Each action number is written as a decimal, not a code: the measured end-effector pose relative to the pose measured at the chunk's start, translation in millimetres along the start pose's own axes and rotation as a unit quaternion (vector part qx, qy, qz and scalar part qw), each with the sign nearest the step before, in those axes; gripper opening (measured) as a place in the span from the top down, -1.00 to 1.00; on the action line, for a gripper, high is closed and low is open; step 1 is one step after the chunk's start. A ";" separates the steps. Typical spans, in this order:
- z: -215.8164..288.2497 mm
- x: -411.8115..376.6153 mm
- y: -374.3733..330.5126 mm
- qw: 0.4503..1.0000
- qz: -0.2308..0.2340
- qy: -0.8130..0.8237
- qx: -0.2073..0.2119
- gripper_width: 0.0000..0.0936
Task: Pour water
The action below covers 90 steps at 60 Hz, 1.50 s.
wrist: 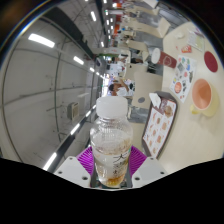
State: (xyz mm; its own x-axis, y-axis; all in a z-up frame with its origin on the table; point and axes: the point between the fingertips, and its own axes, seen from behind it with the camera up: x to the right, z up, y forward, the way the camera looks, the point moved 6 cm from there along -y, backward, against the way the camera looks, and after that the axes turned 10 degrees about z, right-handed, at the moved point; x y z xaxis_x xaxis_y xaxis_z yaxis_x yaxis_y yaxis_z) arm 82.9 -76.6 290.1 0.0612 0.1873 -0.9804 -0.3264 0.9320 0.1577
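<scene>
Gripper view: the hand-held gripper (111,166) pinches a clear water bottle (110,140) with a white cap, both purple pads (88,158) pressed to its sides. The whole scene is tilted. Beyond the bottle, the white counter (185,120) carries an orange cup (203,95) and a patterned tray (160,120).

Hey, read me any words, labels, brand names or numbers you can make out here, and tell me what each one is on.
No text can be read.
Bottle, held between the tool fingers: clear, no legible label.
Patterned card on the table: markings too small to read.
Orange cup: no lettering visible.
Items farther along the table: too small and blurred to read.
</scene>
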 end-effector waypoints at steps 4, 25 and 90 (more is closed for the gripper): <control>23.2 18.4 -6.4 0.995 0.013 0.095 0.017 0.15; 49.6 122.2 -28.9 0.936 -0.014 0.349 0.028 0.15; 268.0 171.6 -133.4 0.722 -0.265 -0.629 -0.112 0.12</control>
State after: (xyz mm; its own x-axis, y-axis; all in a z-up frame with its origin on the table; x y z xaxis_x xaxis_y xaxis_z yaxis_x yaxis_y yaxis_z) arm 389.7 -85.6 132.5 0.9961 0.0879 0.0102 -0.0782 0.9289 -0.3621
